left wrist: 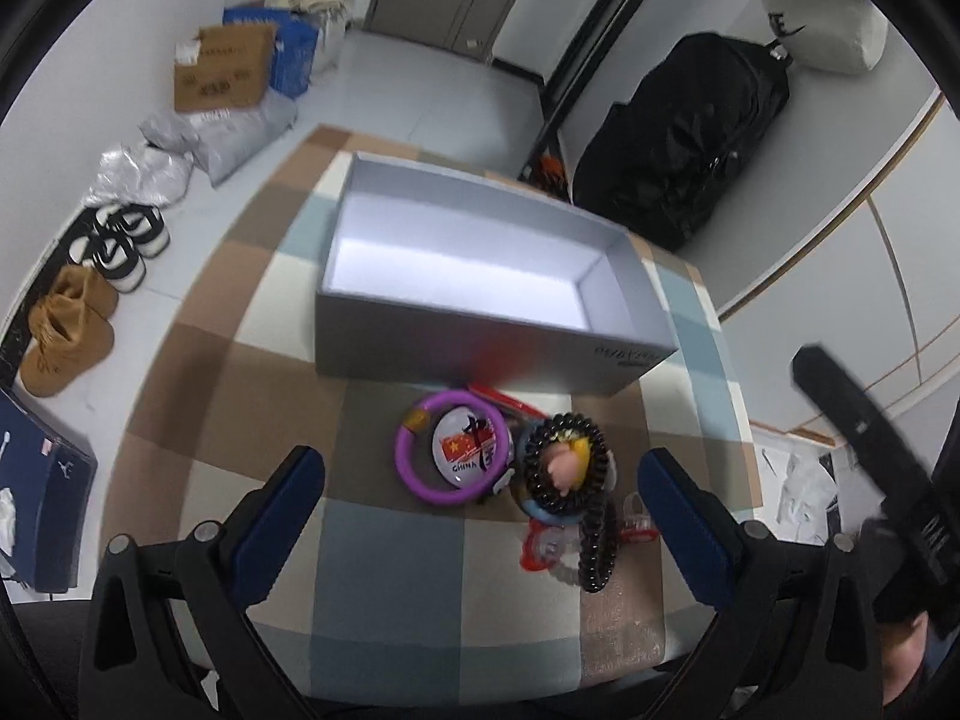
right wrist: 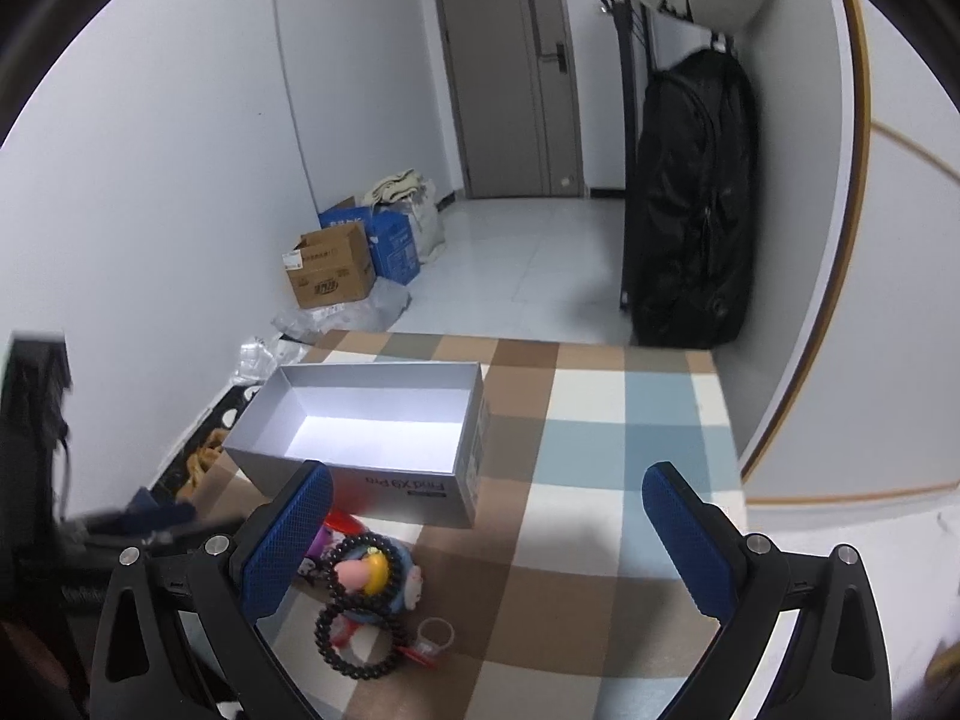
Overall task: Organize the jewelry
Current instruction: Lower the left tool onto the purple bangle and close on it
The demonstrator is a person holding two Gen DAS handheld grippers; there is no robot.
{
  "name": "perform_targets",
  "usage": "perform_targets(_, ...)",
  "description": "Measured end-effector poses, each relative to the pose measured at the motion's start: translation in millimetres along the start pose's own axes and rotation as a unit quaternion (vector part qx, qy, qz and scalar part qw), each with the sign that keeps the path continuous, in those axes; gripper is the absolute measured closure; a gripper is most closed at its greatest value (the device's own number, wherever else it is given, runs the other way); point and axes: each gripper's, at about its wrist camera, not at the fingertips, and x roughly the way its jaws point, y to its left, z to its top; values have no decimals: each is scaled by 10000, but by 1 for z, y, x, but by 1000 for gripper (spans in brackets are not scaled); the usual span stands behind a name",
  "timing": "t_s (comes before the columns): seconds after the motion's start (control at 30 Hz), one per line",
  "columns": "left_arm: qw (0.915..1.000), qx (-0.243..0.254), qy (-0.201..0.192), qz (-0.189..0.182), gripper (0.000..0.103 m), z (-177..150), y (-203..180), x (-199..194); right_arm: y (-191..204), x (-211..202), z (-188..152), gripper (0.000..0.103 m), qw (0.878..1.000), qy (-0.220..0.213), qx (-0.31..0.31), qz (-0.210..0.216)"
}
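Left gripper (left wrist: 480,480) is wide open with nothing in it. Right under its tips lie the purple ring (left wrist: 414,468) and black bead bracelet (left wrist: 576,498); past them sits the empty box (left wrist: 480,324). Come down slowly and squeeze just one piece.

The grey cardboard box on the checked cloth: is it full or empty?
Empty. The grey cardboard box has no lid on, and its pale floor is bare in both views.

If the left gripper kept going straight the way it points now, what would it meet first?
Probably the jewelry pile: the left gripper, jaws open and empty, aims at the purple ring and the round China badge inside it, near the black bead bracelet. The gray box lies beyond. Depth is uncertain.
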Motion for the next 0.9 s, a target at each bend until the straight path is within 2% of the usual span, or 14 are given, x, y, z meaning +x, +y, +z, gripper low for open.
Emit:
perform_targets(0.1, 9998, -48, 207, -16, 10, 0, 4, 5, -3, 6, 5, 0, 9998, 103, 132, 125)
perform_targets(0.3, 9992, -209, 330, -76, 18, 4, 13, 9, -3, 17, 7, 0, 9990, 297, 222, 256)
perform_targets(0.43, 9987, -198, 471, -5, 29, 7, 14, 16, -2, 23, 9, 0, 9984, 376, 286, 321)
perform_targets(0.6, 9981, 106, 545, 275, 31, 4, 9, 19, 2, 23, 11, 0, 9983, 345, 258, 393)
perform_targets(0.77, 9968, 47, 692, 407, 31, 8, 14, 27, 2, 24, 11, 0, 9980, 375, 283, 422)
perform_targets(0.8, 9967, 119, 667, 446, 37, 9, 12, 26, 2, 24, 11, 0, 9979, 380, 304, 435)
perform_targets(0.83, 9965, 173, 680, 455, 47, 10, 12, 27, 1, 24, 12, 0, 9978, 375, 317, 447)
perform_targets(0.9, 9962, 216, 729, 414, 52, 10, 11, 28, 1, 23, 12, 0, 9978, 358, 316, 455)
